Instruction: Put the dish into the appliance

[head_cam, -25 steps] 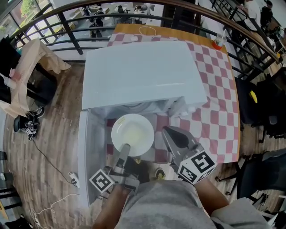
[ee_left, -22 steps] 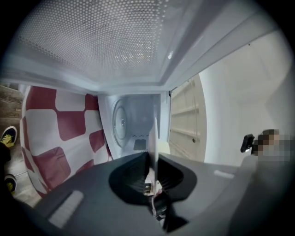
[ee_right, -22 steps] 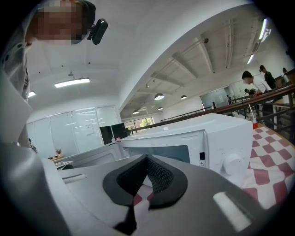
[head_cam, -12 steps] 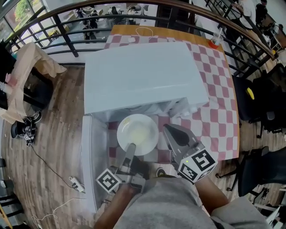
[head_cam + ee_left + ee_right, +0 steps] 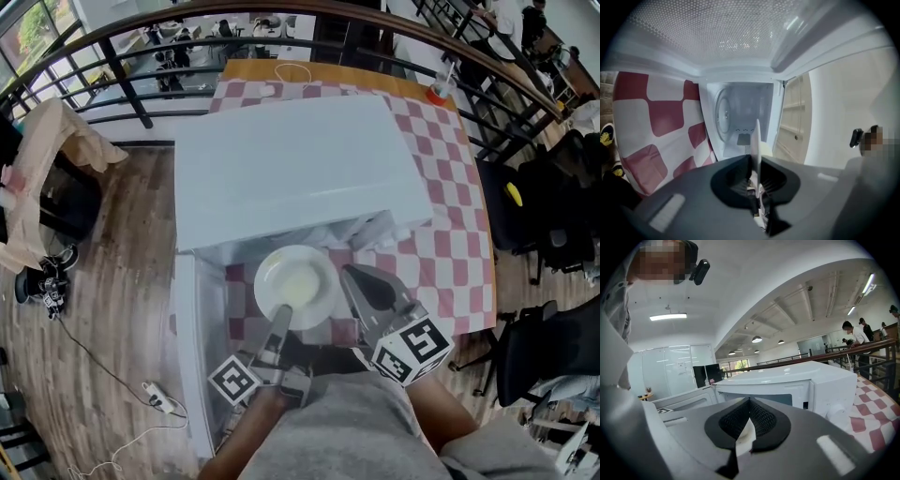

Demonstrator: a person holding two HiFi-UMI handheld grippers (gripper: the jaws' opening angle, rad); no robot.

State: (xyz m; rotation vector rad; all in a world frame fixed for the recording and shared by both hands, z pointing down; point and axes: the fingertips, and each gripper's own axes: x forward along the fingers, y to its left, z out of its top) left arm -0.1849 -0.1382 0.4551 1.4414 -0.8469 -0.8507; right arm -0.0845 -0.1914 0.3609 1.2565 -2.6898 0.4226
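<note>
A round white dish (image 5: 296, 285) hangs level just in front of the open cavity of the white microwave (image 5: 291, 159). My left gripper (image 5: 283, 315) is shut on its near rim. In the left gripper view the dish (image 5: 758, 140) shows edge-on between the pads of that gripper (image 5: 757, 165), with the microwave's cavity (image 5: 740, 112) straight ahead. My right gripper (image 5: 352, 277) sits just right of the dish, apart from it, jaws shut on nothing. In the right gripper view that gripper (image 5: 749, 405) points at the microwave's front (image 5: 797, 380).
The microwave's door (image 5: 199, 347) stands swung out to the left. The red and white checked tablecloth (image 5: 441, 216) covers the table. A cup (image 5: 439, 89) stands at the far right corner. A dark railing (image 5: 122, 70) runs behind, chairs (image 5: 548, 216) stand at the right.
The head view has shifted a little. The dish and both grippers keep their places in front of the microwave's opening.
</note>
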